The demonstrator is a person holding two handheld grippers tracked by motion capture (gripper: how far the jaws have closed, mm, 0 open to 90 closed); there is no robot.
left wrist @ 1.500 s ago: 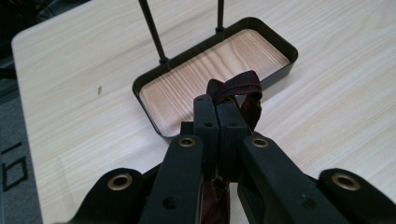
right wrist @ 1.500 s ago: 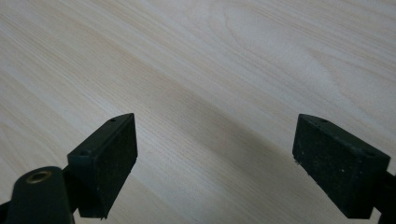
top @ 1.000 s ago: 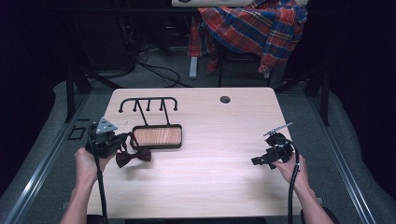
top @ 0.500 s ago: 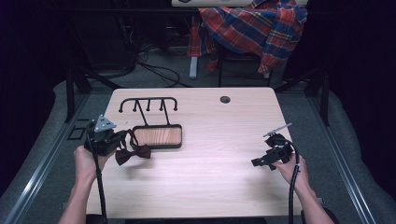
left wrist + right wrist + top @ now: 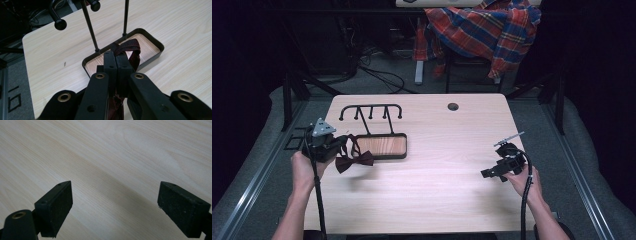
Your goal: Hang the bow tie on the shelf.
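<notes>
**Mia:** Where is the left gripper [image 5: 332,145]?

**Ben:** It is by the left edge of the table [image 5: 452,200]. The arm comes up from the bottom, and the hand is wrapped around the gripper's back. Its jaws are squeezed tight on the strap of a dark red bow tie [image 5: 354,161].

**Mia:** Where is the bow tie?

**Ben:** The bow hangs just below the gripper, over the wood. The strap [image 5: 130,47] loops up over the near corner of the little tray [image 5: 384,146] (the one with thin posts and a rack of hooks [image 5: 371,111]).

**Mia:** And the right gripper [image 5: 492,172]?

**Ben:** It sits low near the right edge, well apart from the tray. Its jaws are wide apart with only wood between them.

**Mia:** Is there room?

**Ben:** Yes, the middle is bare wood. A small round hole [image 5: 453,106] sits near the far edge.
</notes>
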